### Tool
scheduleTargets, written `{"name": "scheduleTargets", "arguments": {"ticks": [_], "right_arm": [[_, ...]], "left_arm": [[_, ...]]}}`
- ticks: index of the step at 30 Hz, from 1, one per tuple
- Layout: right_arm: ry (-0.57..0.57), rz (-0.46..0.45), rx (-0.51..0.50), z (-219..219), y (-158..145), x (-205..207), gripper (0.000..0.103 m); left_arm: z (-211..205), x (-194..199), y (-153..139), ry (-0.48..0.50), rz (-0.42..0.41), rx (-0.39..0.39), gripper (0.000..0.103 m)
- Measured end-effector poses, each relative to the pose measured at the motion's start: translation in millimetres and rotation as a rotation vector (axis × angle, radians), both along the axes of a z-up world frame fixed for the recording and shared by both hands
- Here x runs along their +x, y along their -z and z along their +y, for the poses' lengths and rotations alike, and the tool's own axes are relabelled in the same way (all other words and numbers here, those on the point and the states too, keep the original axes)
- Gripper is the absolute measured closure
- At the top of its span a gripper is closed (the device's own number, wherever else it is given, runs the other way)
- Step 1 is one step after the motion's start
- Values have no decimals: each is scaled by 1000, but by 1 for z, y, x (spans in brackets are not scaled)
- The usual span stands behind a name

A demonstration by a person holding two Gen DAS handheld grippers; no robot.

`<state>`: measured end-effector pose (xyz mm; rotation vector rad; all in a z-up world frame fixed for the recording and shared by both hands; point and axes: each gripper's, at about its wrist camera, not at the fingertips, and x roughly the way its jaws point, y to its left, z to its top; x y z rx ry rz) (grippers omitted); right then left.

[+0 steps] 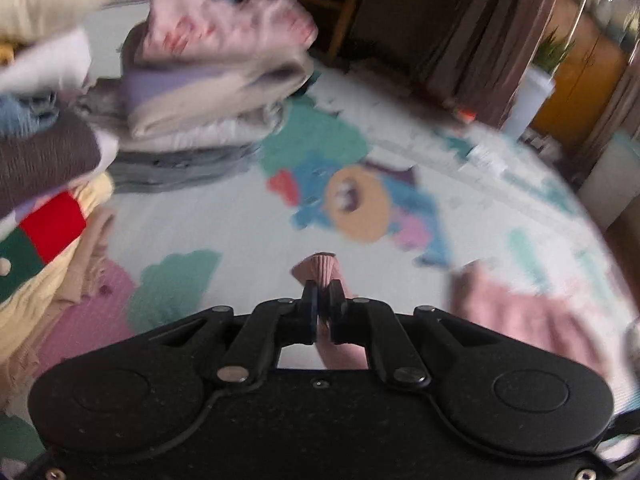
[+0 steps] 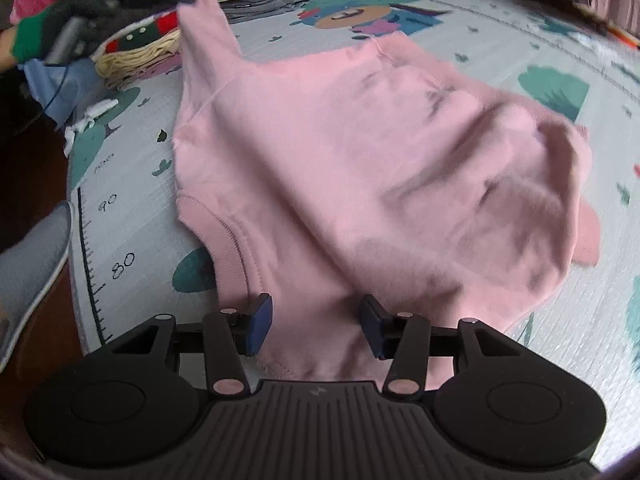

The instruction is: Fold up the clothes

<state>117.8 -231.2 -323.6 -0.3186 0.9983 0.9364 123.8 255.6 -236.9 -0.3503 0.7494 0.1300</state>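
Pink sweatshirt [image 2: 340, 168], one: spread across the patterned play mat [image 2: 520, 360], body rumpled toward the right, ribbed collar at the near left. One sleeve is drawn out taut to the far left, and its ribbed cuff [image 1: 320, 266] is pinched in the left gripper.

Left gripper [image 1: 320, 300], one: jaws closed on the cuff, pink cloth showing between and beyond the pads (view blurred).

Right gripper [image 2: 316, 326], one: jaws standing apart over the near edge of the sweatshirt, just right of the collar; its blue pads [image 2: 260, 320] flank the fabric and do not pinch it.

Hand [image 2: 60, 36], one seen: gloved, dark with a green cuff, at the far left, carrying the left gripper.

Folded stacks, at least two: one of pink, lilac, cream and grey pieces [image 1: 212, 80] at the far side of the mat; one nearer the left edge with brown, red-and-green and yellow items [image 1: 48, 208].

Potted plant [image 1: 554, 54], one, far right beyond the mat.
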Motion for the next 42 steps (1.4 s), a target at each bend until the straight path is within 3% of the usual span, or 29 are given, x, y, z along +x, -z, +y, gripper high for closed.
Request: {"name": "scheduleTargets", "arguments": {"ticks": [2,4,5,12,16,19,20,21,23,25,27,29,30,31,32,33,36,38,40,42], "right_arm": [[-55,-79,-18,9,-8,-8,53],[-119,-149,-18,21,-18,-17,53],[-159,-180,-14,30,-23,-23,53],[-479,-334,-59,123,-15,-73,53],[-563,-348,-117,162,0,-80,55],[-546,-283,-86,167,6,-65,56],[-546,-244,-76,167,6,-59,62],[-531,-182,-63,167,5,-52,69],[-485,-103,-47,167,1,-39,84],[-493,13,14,161,-6,-29,94],[-528,44,43,154,-12,-29,94],[-514,44,42,153,-11,-29,90],[-492,23,59,151,-12,-30,87],[-473,9,75,150,-14,-30,86],[-461,-20,78,149,-17,-33,73],[-453,-50,83,147,-20,-36,61],[-461,-103,112,144,-28,-42,60],[-460,-115,117,148,-25,-44,60],[-471,-97,98,155,-16,-46,60],[-506,-69,65,160,-7,-52,60]], "left_arm": [[9,2,19,-24,30,-27,97],[15,-3,29,-53,34,-17,65],[17,-6,31,-62,35,-29,60],[17,-6,56,-71,87,-54,57],[16,0,67,-72,83,-108,57],[14,8,74,-66,74,-120,62],[13,10,74,-57,67,-112,68],[11,12,75,-45,68,-103,91],[9,13,70,-55,72,-73,97],[10,4,51,-86,23,-76,99],[7,-1,38,-67,2,-42,99],[-2,4,41,-9,56,87,73],[-5,6,46,-1,98,170,50],[-7,3,47,-2,108,256,51],[-9,-3,44,0,96,321,51],[-11,-10,38,14,72,337,52],[-24,-32,25,132,5,251,53],[-42,-41,29,298,-4,152,54],[-69,-42,44,406,26,208,56],[-79,-31,64,368,83,290,56]]}}
